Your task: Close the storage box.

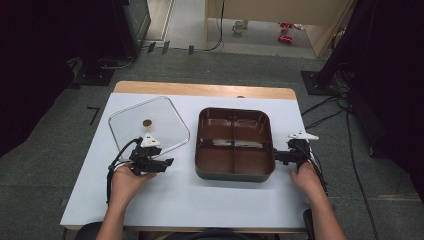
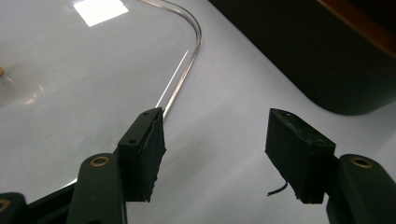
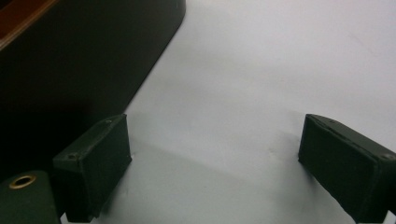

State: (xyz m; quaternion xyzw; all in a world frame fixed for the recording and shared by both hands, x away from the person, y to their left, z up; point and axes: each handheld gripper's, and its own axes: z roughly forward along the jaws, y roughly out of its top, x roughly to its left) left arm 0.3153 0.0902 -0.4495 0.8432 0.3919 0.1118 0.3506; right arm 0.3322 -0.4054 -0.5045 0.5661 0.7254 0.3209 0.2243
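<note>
A brown 4-compartment tray [image 1: 234, 144] is seen at the middle of the white worktop [image 1: 200, 195], a clear lid [image 1: 149, 125] lying flat beside it. The left claw [image 1: 167, 162] and right claw [image 1: 276, 156] are both held apart, empty, flanking the tray.

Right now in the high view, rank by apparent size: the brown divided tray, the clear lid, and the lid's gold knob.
1. brown tray and clear lid: too alike to rank
2. gold knob
</note>
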